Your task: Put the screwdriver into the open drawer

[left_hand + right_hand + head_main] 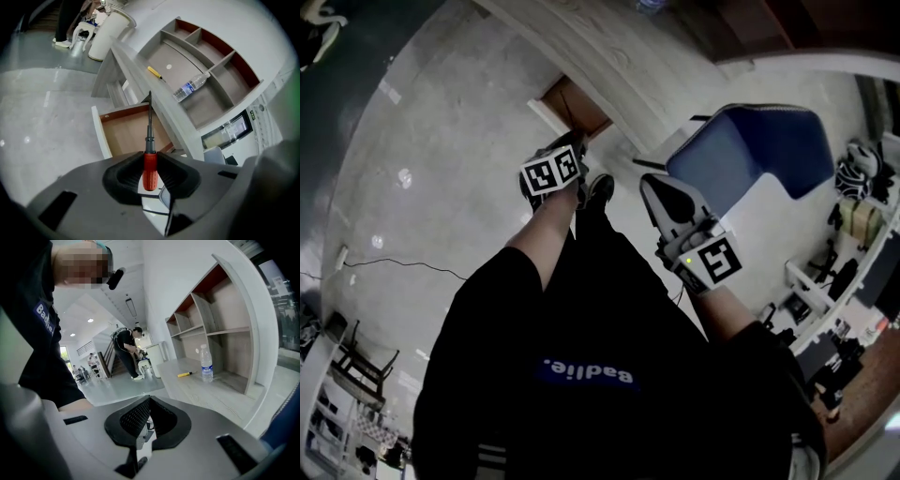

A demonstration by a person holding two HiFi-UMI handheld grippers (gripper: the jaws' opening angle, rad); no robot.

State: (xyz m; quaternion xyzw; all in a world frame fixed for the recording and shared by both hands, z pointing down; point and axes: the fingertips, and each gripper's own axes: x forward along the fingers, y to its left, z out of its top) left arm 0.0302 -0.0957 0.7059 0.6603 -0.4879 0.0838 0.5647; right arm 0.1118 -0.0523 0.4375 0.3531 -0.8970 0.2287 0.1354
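While the screwdriver is clamped by its red handle between the jaws of the left gripper, its dark shaft is pointed down over the open drawer, not yet inside it. The right gripper is held away from the drawer, jaws pressed together on nothing.

Trouble can be foreseen here. The tip is lined up close to the desk edge that overhangs the back of the drawer, so a knock there could twist the handle in the pads. If the tool is let go above the drawer instead of being lowered in, it may well be bounced out onto the floor.

Beyond the drawer, on the desk top, a yellow-handled tool and a water bottle are seen; the bottle's blue label cannot be read. On the person's dark shirt, white lettering is made out upside down, roughly "Badlie".
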